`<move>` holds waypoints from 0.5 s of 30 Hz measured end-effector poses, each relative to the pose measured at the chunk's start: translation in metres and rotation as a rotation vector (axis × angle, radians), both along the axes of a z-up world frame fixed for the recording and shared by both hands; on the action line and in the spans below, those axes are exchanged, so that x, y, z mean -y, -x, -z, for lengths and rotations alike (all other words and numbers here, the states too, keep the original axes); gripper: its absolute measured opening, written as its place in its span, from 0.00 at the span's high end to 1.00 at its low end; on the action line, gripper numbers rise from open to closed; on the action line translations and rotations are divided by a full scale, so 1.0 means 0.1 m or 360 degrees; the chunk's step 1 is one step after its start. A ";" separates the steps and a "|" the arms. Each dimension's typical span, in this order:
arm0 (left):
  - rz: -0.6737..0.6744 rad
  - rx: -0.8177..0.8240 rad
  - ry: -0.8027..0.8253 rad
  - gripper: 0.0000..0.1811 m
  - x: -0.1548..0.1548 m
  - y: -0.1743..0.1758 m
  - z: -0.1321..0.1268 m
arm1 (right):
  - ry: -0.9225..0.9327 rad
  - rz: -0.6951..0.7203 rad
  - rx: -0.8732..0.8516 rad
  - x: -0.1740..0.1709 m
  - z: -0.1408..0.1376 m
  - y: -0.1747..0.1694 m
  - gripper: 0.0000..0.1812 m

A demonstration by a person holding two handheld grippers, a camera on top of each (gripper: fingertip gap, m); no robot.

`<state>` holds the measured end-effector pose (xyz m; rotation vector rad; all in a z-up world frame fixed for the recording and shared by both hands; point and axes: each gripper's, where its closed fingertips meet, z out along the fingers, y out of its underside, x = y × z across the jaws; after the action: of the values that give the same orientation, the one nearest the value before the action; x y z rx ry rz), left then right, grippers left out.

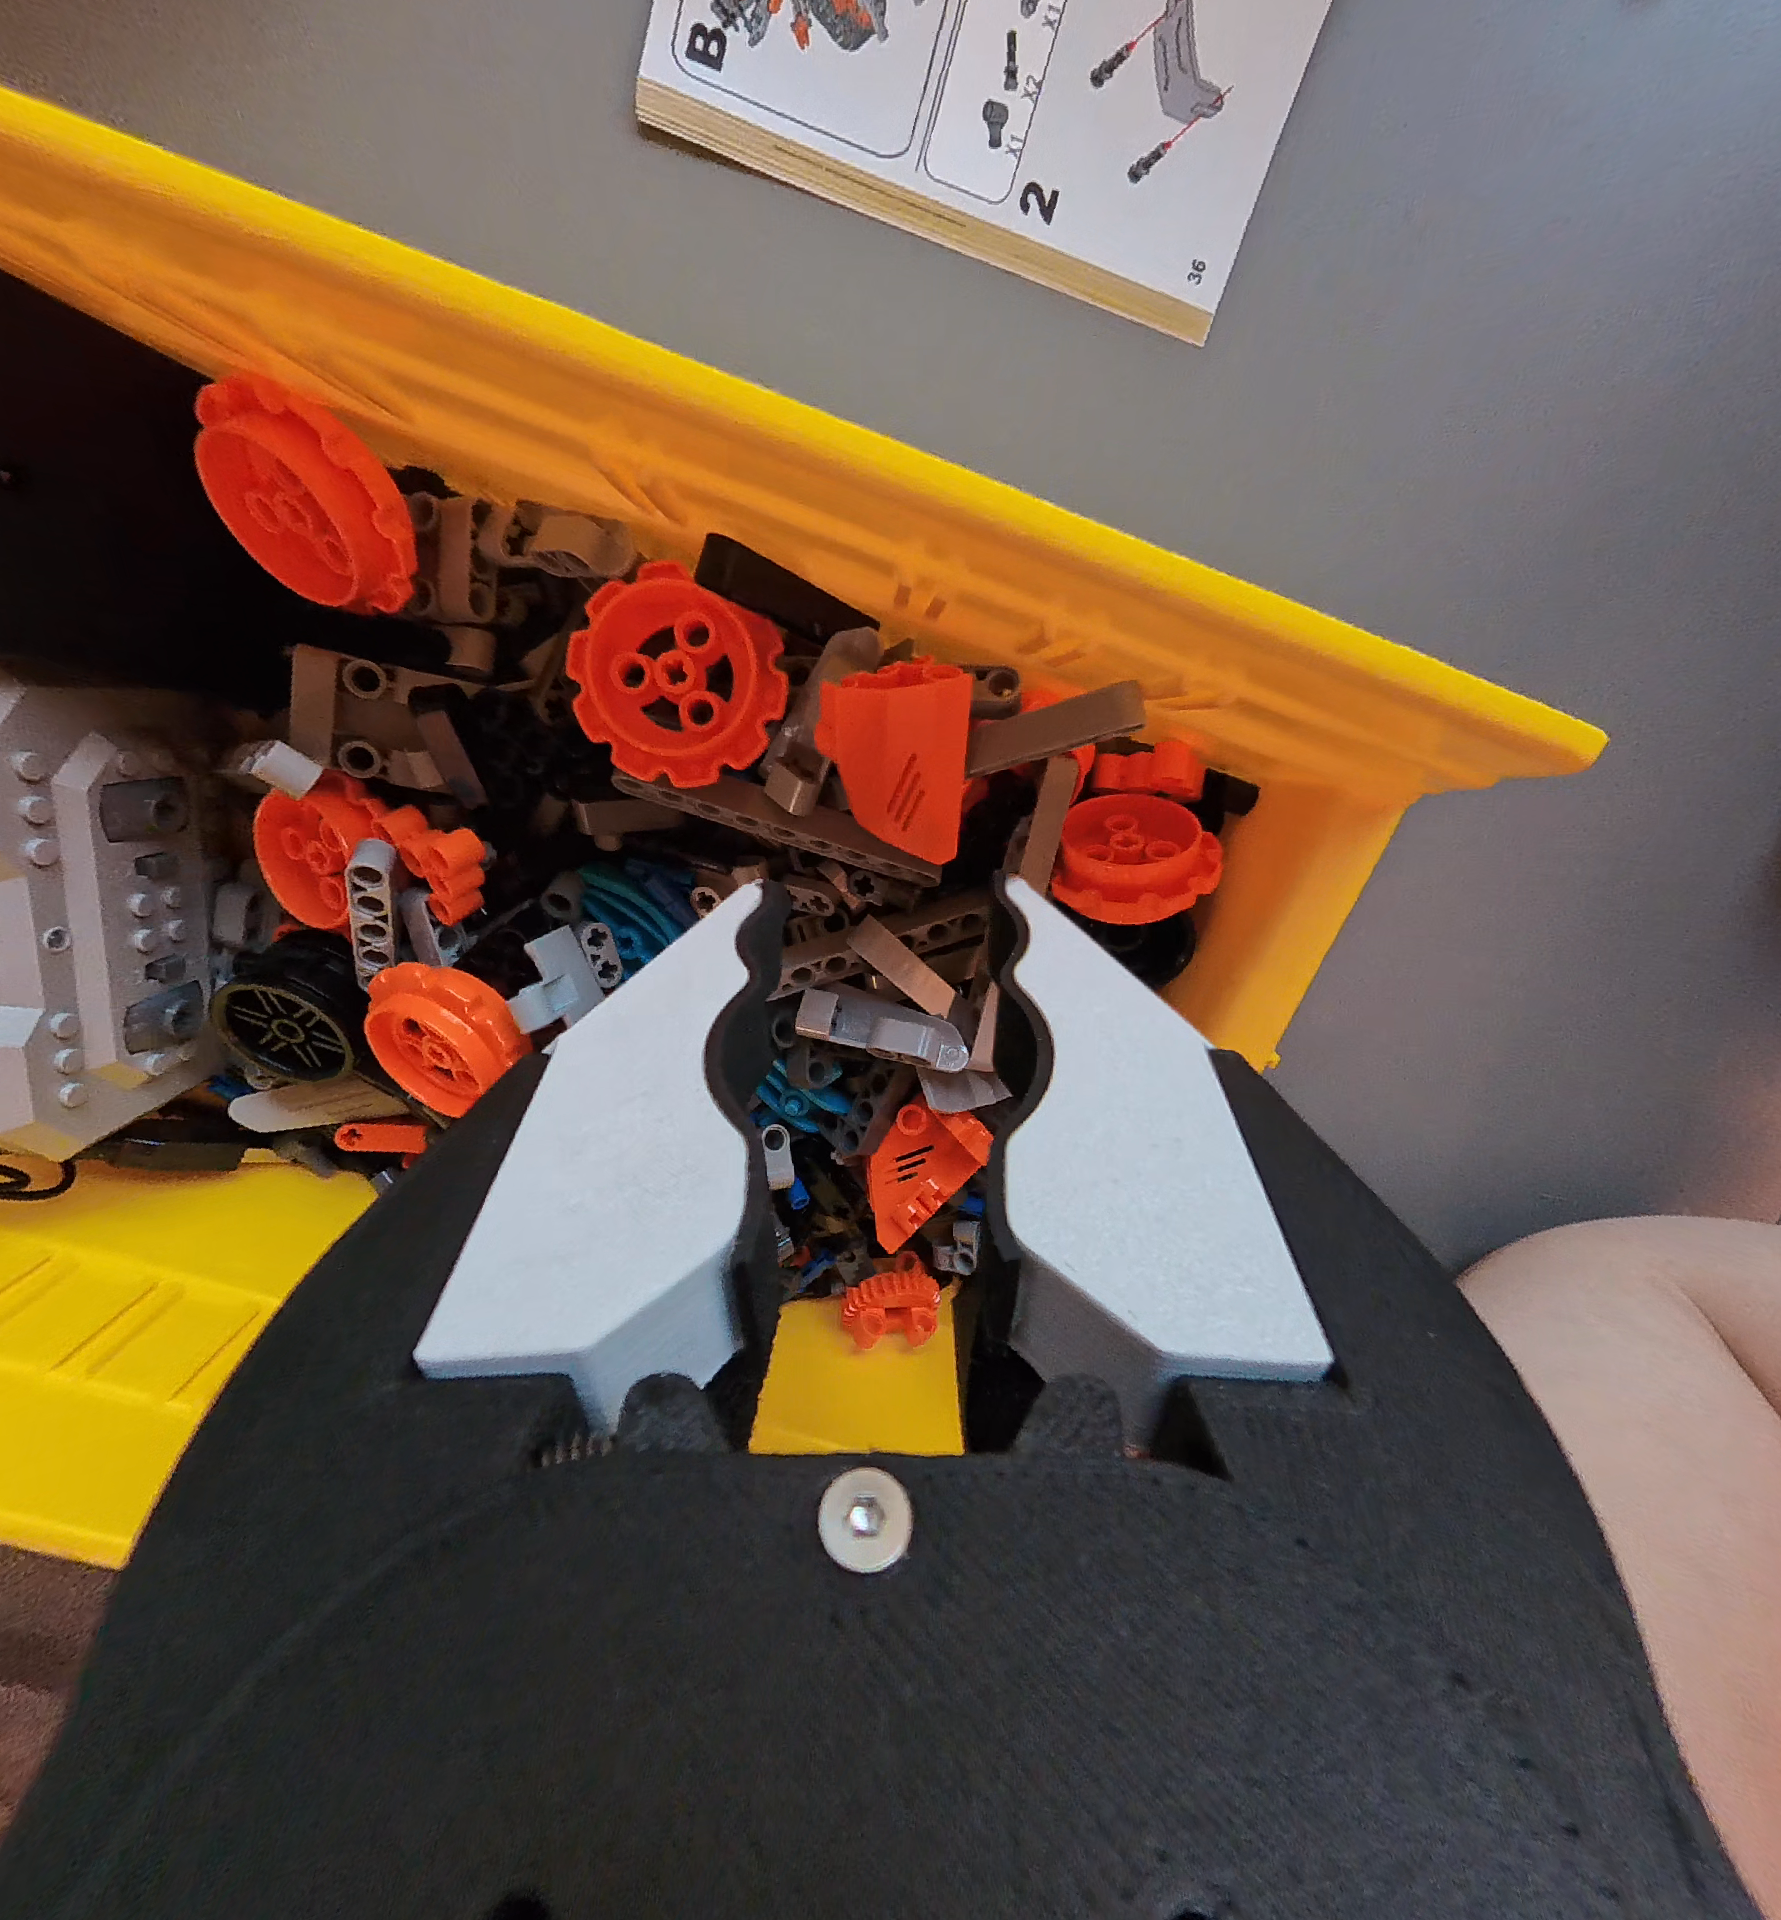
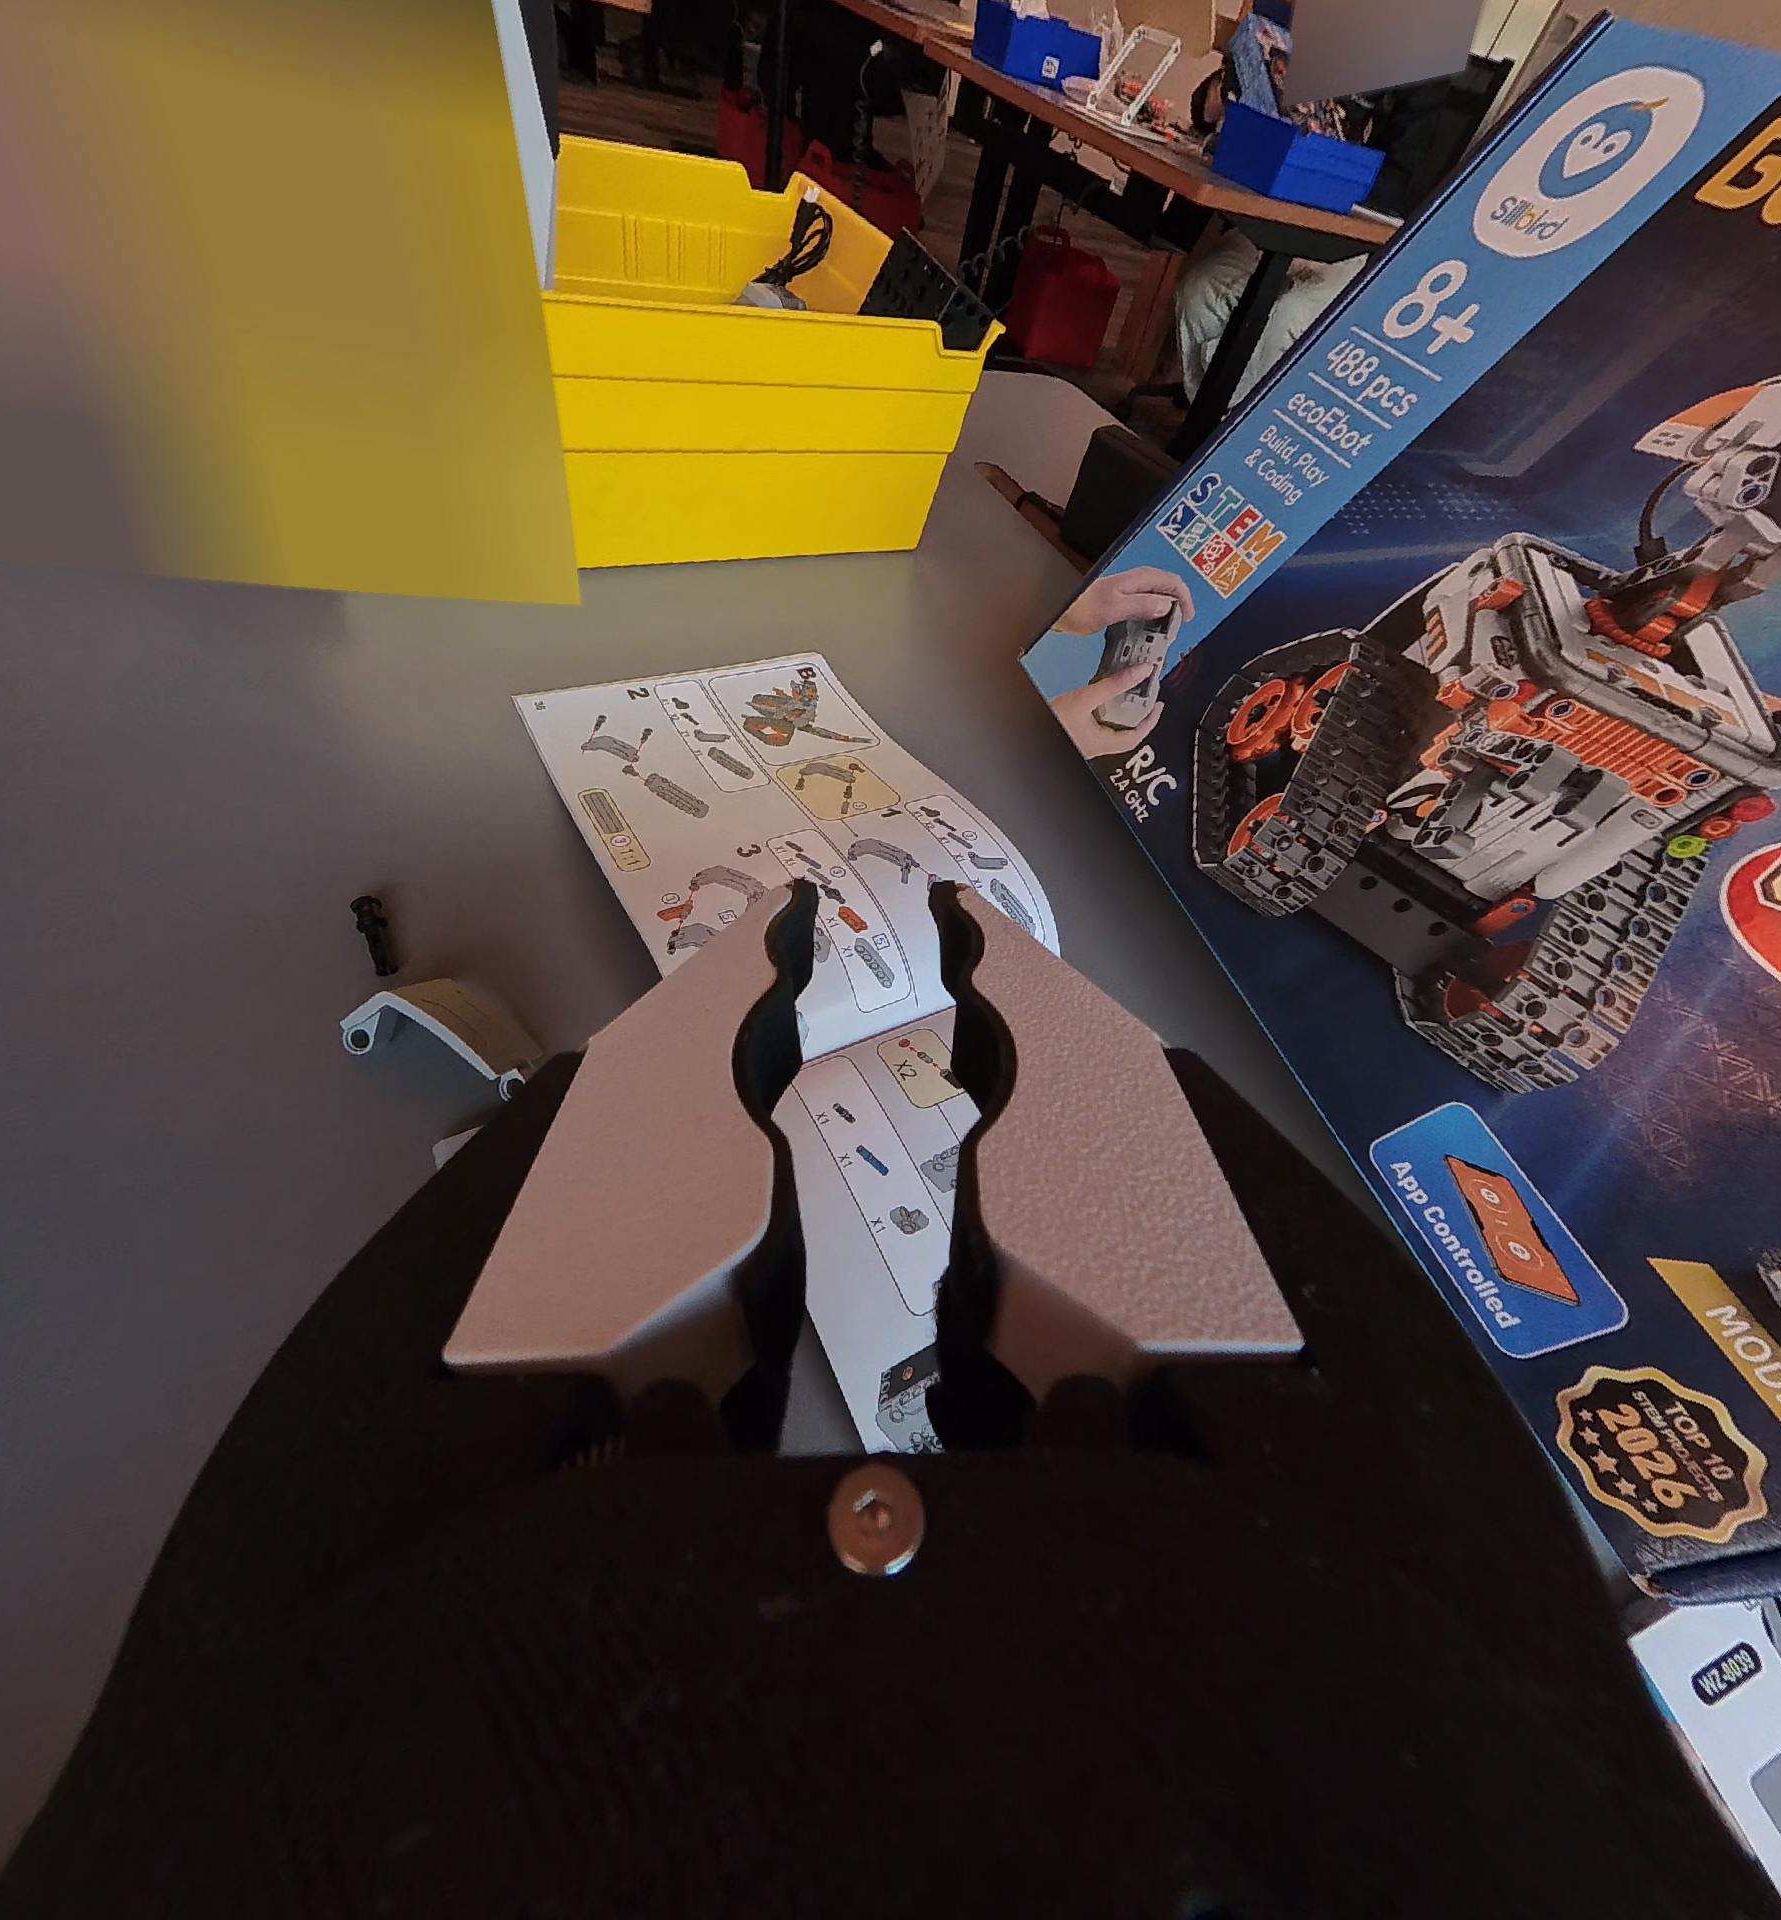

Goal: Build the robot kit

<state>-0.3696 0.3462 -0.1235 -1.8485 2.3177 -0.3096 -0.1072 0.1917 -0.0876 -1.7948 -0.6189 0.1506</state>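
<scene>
While the left gripper (image 1: 881, 894) gapes over the yellow bin (image 1: 969, 540) (rim close), parts (image 1: 865, 977) crowd below.

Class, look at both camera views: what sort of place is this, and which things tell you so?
Probably a shared workshop or classroom for building kits. A yellow bin holds loose building pieces, an instruction booklet lies open on the grey table beside a robot kit box, and more tables with blue bins stand behind.
</scene>
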 end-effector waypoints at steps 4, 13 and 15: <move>0.0018 -0.0026 -0.0015 0.81 0.01 0.01 0.03 | -0.0001 0.0000 0.0003 0.00 0.00 0.00 0.87; 0.0034 -0.0071 -0.0056 0.84 -0.02 0.07 0.07 | 0.0007 -0.0001 0.0003 0.00 0.01 -0.01 0.87; 0.0046 -0.0084 -0.0059 0.86 -0.01 0.07 0.08 | 0.0008 0.0003 0.0004 0.00 0.01 -0.01 0.87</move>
<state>-0.3762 0.3472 -0.1319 -1.8286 2.3699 -0.2226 -0.1063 0.1916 -0.0890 -1.8004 -0.6194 0.1486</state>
